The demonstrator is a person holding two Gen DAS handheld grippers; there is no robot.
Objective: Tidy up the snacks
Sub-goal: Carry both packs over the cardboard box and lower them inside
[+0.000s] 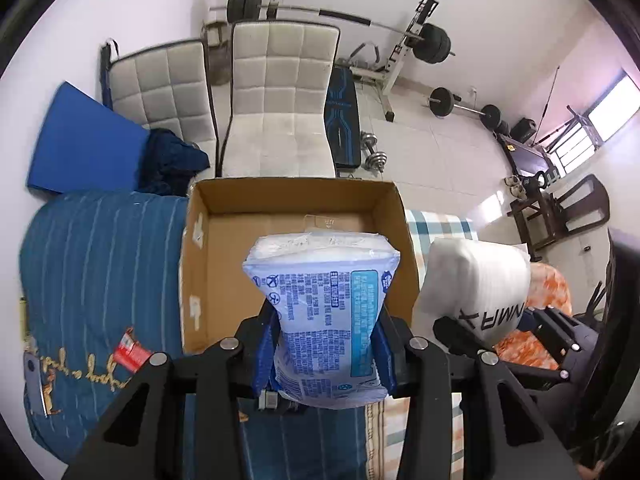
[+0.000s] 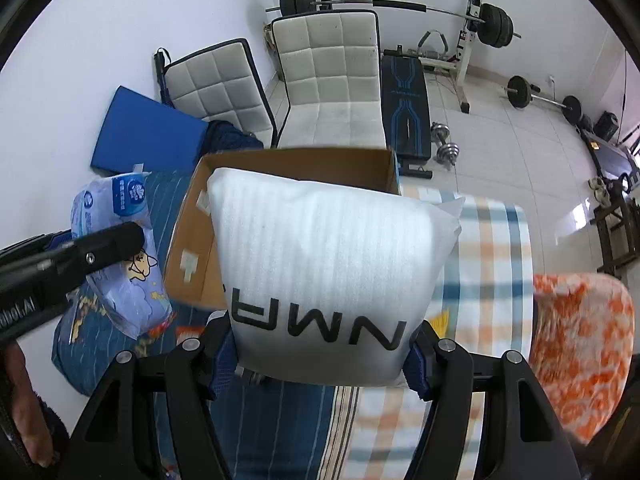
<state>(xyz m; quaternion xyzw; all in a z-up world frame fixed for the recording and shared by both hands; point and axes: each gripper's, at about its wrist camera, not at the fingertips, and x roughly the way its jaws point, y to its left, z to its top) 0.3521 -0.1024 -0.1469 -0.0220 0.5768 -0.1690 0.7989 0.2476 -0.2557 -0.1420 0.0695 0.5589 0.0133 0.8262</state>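
Observation:
My left gripper (image 1: pixel 326 344) is shut on a pale blue printed packet (image 1: pixel 324 308), held over the near edge of an open cardboard box (image 1: pixel 200 280) whose visible floor is bare. My right gripper (image 2: pixel 324 354) is shut on a white foam-wrapped package (image 2: pixel 332 268) with black letters, held just right of the box (image 2: pixel 188 248) and partly over its near corner. The white package (image 1: pixel 476 280) also shows in the left wrist view, to the right of the box. In the right wrist view the blue packet (image 2: pixel 120 272) and the left gripper's black arm are at the left.
The box sits on a bed with a blue striped quilt (image 1: pixel 92 264), a checked sheet (image 2: pixel 488 280) and an orange-white blanket (image 2: pixel 580 340). A small red packet (image 1: pixel 130 350) lies on the quilt. Beyond stand two white padded chairs (image 1: pixel 280 100), a blue mat and weight equipment (image 1: pixel 432 42).

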